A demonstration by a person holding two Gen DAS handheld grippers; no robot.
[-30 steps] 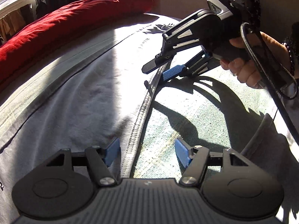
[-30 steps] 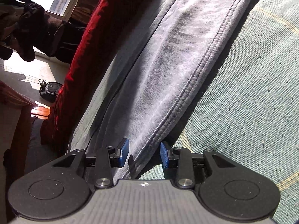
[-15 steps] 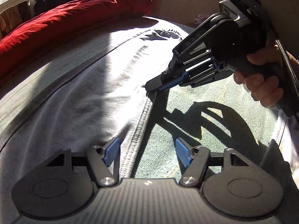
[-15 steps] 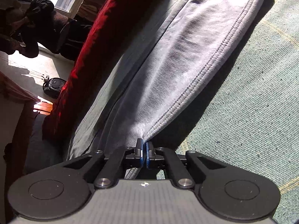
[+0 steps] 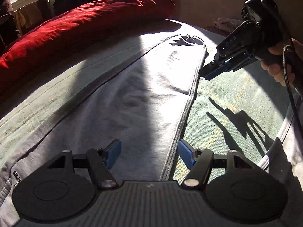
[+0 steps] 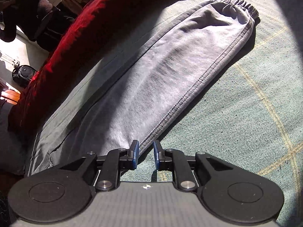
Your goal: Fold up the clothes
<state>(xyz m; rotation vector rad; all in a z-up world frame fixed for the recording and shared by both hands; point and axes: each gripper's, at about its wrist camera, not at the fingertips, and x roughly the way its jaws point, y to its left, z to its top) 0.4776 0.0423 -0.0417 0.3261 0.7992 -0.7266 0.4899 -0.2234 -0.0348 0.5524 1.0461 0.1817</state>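
Sunlight falls on a green bedspread [image 6: 236,98] with a big red pillow [image 5: 79,22] at the back. Grey sweatpants [image 6: 170,71] lie flat on it. The left gripper [image 5: 149,154] hangs wide open over the stitched edge, holding nothing. The right gripper [image 6: 145,154] is opening, its fingers a little apart around that edge, not pinching it.

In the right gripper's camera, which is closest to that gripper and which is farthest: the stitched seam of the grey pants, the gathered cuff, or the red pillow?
1. Stitched seam, right at the right gripper.
2. Red pillow, off to the left.
3. Gathered cuff, the pants' far end, top right.

Pillow versus cuff is a close call.
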